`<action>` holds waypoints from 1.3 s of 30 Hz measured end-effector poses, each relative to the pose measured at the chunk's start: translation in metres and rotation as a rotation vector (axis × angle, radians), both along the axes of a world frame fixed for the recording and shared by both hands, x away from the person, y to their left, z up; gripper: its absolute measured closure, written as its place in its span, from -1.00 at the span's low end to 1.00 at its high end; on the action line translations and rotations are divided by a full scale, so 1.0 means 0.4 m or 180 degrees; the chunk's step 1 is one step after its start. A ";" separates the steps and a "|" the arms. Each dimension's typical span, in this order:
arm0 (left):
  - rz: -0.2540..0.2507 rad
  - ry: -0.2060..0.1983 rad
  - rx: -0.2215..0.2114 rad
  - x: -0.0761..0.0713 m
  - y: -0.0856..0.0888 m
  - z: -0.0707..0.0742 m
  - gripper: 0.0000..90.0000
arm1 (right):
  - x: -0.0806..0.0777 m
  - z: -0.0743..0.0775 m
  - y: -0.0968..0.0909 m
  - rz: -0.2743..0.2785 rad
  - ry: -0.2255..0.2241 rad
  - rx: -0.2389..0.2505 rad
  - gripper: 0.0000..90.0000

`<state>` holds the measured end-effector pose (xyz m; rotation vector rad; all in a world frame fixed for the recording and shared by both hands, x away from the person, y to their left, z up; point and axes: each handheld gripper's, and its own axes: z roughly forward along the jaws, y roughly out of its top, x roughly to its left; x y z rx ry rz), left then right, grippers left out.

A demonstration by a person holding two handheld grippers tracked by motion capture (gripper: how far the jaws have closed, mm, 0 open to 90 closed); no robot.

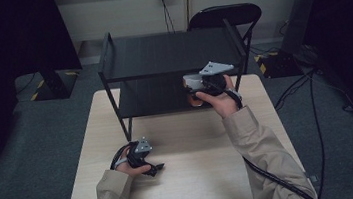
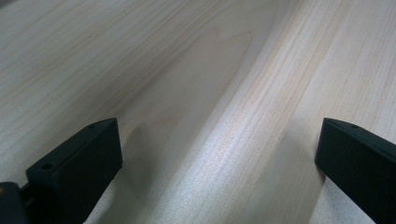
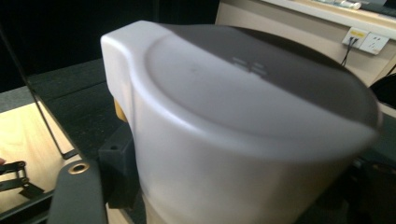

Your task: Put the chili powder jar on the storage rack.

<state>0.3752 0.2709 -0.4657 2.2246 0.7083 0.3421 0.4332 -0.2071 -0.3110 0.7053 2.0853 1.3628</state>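
step: placing white lidded container (image 3: 243, 121) on rack (image 1: 169, 55) lower shelf | right claw (image 1: 194, 91) clamped on it | left claw (image 1: 153, 168) apart, idle on bench (image 1: 198, 177) | next: set down level, release

The high view is dim, and its corners are almost black. The table (image 1: 193, 178) is the lightest part. In the left gripper view, soft light shines on the wood and the jaws throw soft shadows. In the right gripper view, the white container (image 3: 233, 121) is very close and blurry.
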 end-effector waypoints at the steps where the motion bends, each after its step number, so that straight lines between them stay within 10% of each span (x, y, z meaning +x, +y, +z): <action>1: 0.0000 -0.0001 0.0000 0.000 0.000 0.000 -1.00 | -0.001 -0.001 0.001 -0.0006 -0.0009 -0.0002 -0.41; 39: -0.0003 -0.0006 -0.0005 0.000 0.001 -0.001 -1.00 | -0.015 -0.005 -0.024 0.0027 -0.0035 0.0059 -1.00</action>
